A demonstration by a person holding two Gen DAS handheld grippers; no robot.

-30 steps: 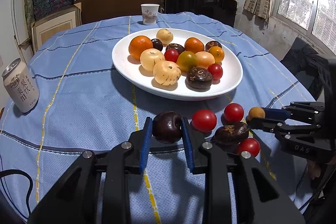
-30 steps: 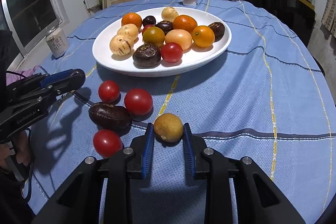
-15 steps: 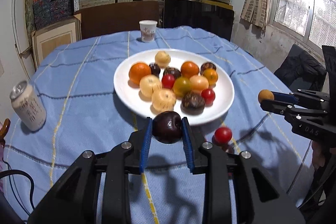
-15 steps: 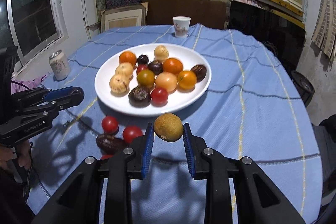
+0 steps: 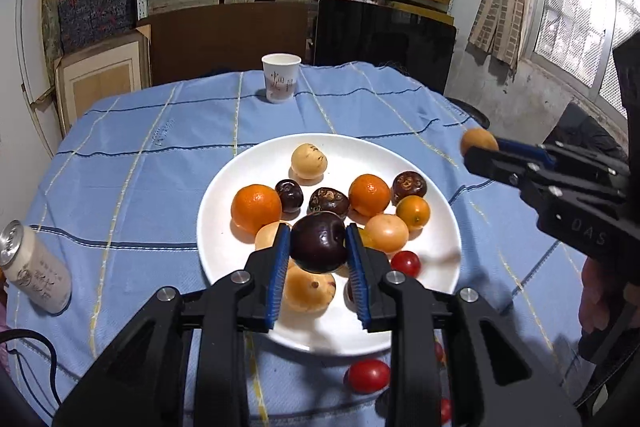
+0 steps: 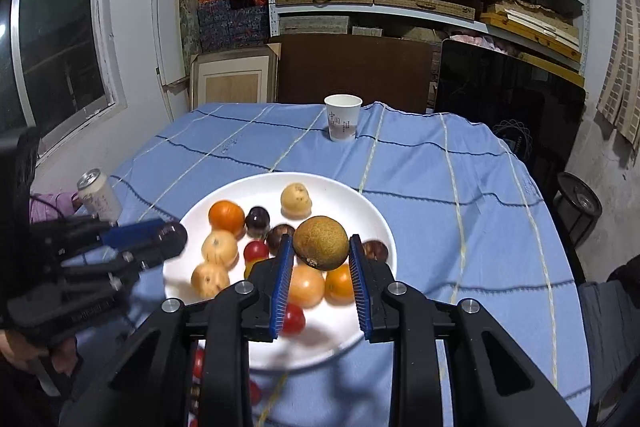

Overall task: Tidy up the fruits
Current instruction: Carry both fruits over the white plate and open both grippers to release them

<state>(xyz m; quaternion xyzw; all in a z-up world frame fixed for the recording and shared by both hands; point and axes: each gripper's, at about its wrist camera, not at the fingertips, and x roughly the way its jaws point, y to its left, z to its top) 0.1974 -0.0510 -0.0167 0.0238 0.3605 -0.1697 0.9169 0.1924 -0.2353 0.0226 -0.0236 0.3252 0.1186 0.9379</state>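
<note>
Left tool (image 5: 319, 245) clamped tight on a dark purple plum (image 5: 319, 242), held in the air over the near half of the white plate (image 5: 224, 251). Right tool (image 6: 321, 257) clamped on a brownish-yellow round fruit (image 6: 321, 243), also above the plate. Plate sits on the blue-clothed worktop (image 5: 140, 187), loaded with oranges, pale and dark fruits, cherry tomatoes. Red cherry tomato (image 5: 368, 375) on the cloth just in front of the plate. Paper cup (image 5: 281, 77) at far edge, drink can (image 5: 34, 267) at left.
</note>
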